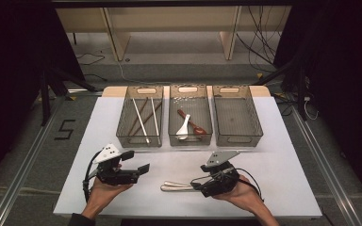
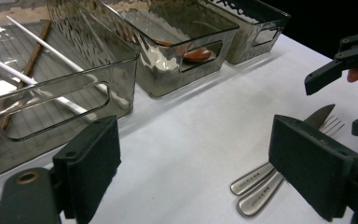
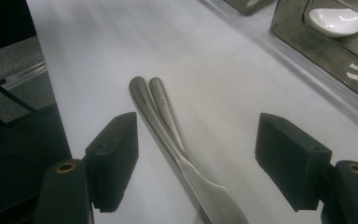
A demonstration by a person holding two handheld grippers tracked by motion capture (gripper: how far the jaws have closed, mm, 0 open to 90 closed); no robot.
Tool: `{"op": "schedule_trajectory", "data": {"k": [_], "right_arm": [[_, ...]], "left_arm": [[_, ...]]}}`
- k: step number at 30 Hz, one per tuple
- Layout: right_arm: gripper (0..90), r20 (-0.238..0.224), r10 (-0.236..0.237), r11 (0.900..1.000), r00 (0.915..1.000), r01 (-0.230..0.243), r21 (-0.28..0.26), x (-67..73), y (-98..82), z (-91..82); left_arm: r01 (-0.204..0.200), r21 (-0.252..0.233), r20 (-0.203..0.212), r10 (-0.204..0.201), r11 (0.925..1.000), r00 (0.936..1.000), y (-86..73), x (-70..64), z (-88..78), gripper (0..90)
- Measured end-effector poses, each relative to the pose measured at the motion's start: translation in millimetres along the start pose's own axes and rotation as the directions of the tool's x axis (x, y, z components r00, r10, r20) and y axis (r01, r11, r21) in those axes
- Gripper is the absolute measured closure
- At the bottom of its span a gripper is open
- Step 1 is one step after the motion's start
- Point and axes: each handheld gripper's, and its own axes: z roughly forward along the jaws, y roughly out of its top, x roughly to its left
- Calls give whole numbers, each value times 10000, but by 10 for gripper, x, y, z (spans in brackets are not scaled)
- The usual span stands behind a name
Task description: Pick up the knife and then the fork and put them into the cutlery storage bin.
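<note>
The right gripper point(image 3: 196, 161) hangs over a steel knife point(image 3: 182, 154) and fork point(image 2: 328, 125) lying together on the white table point(image 1: 283, 165), jaws wide and nothing pinched. The left gripper point(image 2: 193, 170), also open and empty, waits nearby. I'd say the pick-up comes next: lower, close on one handle. Beyond stand the chopstick bin point(image 1: 122, 134), spoon bin point(image 1: 172, 136) and empty bin point(image 1: 238, 115).

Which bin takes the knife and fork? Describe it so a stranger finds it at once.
Probably the right bin of the three grey bins at the table's far edge. It alone is empty: the left one holds chopsticks, the middle one spoons.
</note>
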Motion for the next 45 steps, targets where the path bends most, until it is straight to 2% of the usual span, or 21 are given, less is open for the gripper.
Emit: {"op": "schedule_trajectory", "data": {"k": [6, 10, 12, 17, 20, 25, 30, 31, 33, 34, 38, 39, 40, 41, 42, 44, 45], "right_arm": [[307, -25, -115, 9996, 9999, 115, 261, 3, 27, 53], [308, -105, -441, 9970, 9990, 447, 633, 23, 59, 99], [308, -176, -731, 9933, 9972, 744, 883, 24, 75, 123], [313, -390, -1049, 9843, 9937, 1094, 1384, 65, 124, 208], [318, -426, -1448, 9728, 9885, 1501, 1765, 93, 143, 276], [338, -436, -1781, 9557, 9830, 1834, 2302, 115, 157, 378], [375, -461, -2205, 9284, 9743, 2241, 2964, 134, 157, 470], [385, -425, -2230, 9264, 9739, 2253, 3017, 139, 151, 490], [407, -432, -2553, 9134, 9659, 2555, 3170, 132, 143, 521], [419, -415, -2538, 9124, 9664, 2534, 3215, 137, 141, 535], [473, -585, -2809, 8933, 9580, 2832, 3489, 136, 142, 572], [488, -604, -2847, 8933, 9567, 2876, 3454, 138, 138, 587], [501, -742, -2944, 8871, 9528, 3013, 3497, 130, 141, 595], [514, -695, -2897, 8859, 9546, 2950, 3579, 132, 142, 603], [525, -771, -2952, 8807, 9523, 3026, 3644, 122, 144, 613], [553, -859, -2839, 8865, 9550, 2955, 3560, 110, 137, 629], [577, -947, -2882, 8790, 9529, 3025, 3686, 102, 148, 619]], "left_arm": [[-25, -56, -15, 25, 10000, 10000, -17, -5, -11, 160], [-96, -102, 21, 96, 9999, 10000, -26, -21, -10, 160], [-126, -169, 1, 126, 9998, 9999, -36, -29, -8, 160], [-215, -192, 42, 216, 9996, 9998, -66, -46, -2, 160], [-269, -286, 75, 271, 9992, 9996, -80, -50, -17, 160], [-162, -407, 113, 167, 9990, 9998, -94, -40, -36, 160], [-302, -326, 90, 305, 9990, 9995, -96, -38, -27, 160], [-287, -311, 84, 290, 9991, 9995, -97, -36, -26, 160], [-281, -326, 83, 284, 9991, 9996, -100, -33, -27, 160], [-302, -340, 62, 304, 9990, 9995, -99, -33, -29, 160], [-292, -360, 62, 294, 9989, 9995, -98, -30, -36, 160], [-275, -354, 73, 278, 9990, 9996, -98, -27, -36, 160], [-260, -373, 81, 263, 9990, 9996, -98, -29, -35, 160], [-270, -388, 81, 274, 9989, 9996, -97, -32, -35, 160], [-280, -382, 86, 284, 9989, 9996, -97, -34, -35, 160], [-342, -351, 83, 345, 9988, 9994, -96, -32, -33, 160], [-345, -346, 82, 348, 9988, 9994, -97, -31, -33, 160]]}}
